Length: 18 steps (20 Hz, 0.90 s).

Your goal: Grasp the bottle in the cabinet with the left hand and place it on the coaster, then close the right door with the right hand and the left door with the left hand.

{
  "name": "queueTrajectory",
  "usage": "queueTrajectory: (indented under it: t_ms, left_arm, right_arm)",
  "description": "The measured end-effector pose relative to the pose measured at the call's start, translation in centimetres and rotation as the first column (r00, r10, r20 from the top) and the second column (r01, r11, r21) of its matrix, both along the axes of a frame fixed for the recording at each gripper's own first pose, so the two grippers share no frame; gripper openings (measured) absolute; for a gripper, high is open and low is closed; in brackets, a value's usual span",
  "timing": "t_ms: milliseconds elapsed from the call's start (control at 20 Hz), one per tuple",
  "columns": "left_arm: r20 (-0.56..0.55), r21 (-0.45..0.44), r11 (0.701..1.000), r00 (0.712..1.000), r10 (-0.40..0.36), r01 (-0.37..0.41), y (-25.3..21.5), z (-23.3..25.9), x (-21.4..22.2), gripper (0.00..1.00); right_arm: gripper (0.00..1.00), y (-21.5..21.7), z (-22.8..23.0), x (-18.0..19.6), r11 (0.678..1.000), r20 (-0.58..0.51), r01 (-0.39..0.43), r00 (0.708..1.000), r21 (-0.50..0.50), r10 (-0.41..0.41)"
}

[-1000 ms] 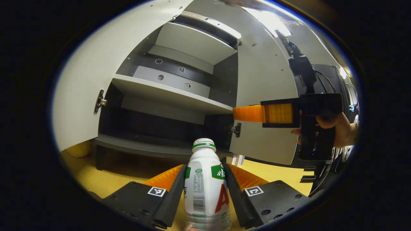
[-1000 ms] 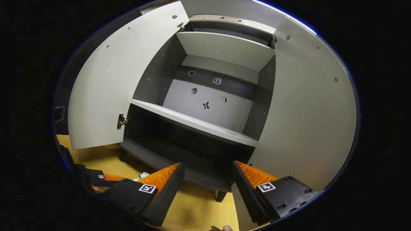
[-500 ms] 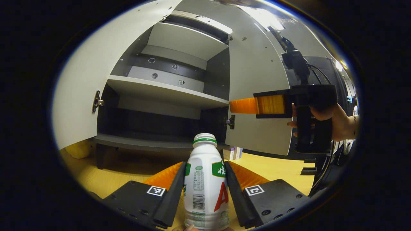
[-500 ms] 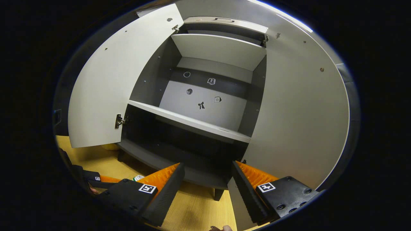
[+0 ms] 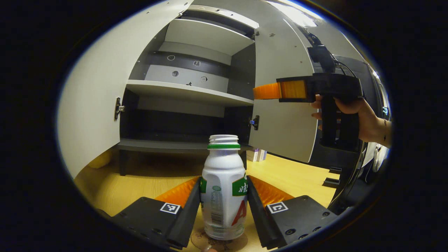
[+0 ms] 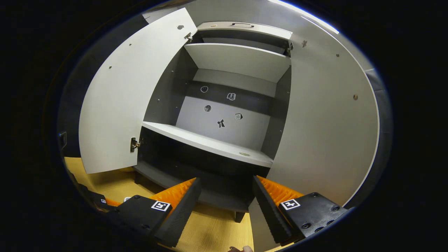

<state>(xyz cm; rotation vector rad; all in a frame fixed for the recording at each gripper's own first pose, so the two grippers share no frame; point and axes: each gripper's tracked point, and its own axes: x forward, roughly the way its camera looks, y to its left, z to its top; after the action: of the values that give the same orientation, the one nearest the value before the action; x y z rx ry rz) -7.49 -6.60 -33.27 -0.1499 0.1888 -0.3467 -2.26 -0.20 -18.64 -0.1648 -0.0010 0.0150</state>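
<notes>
- Left gripper (image 5: 223, 210) clamped the bottle (image 5: 223, 196), upright on the coaster (image 5: 218, 241) in front of the cabinet (image 5: 189, 94).
- Right gripper (image 6: 224, 206) spread apart, holding nothing, facing the cabinet; both doors open.

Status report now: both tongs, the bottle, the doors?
Left tongs shut on white plastic bottle, base on round cork coaster. Right tongs open, empty. Both grey cabinet doors open.

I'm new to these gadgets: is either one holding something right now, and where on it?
The left gripper clamps the bottle by the sides of its body, over the coaster. The right gripper is open, holding nothing.
</notes>
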Motion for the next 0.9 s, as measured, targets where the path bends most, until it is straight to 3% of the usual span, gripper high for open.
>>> queueTrajectory:
  t_ms: [500, 900]
  left_arm:
    - [-0.052, 0.056, 0.998, 0.998, -0.037, 0.040, -0.2, -0.7, -2.1, 0.77]
    - [-0.055, 0.094, 0.996, 0.999, 0.002, 0.003, 1.4, 0.0, -1.6, 0.81]
  right_arm:
    - [0.98, 0.1, 2.1, 0.0, 1.000, 0.022, 0.012, 1.000, -0.016, -0.012]
    - [0.98, -0.4, 3.3, 0.0, 1.000, 0.024, 0.021, 1.000, -0.013, -0.021]
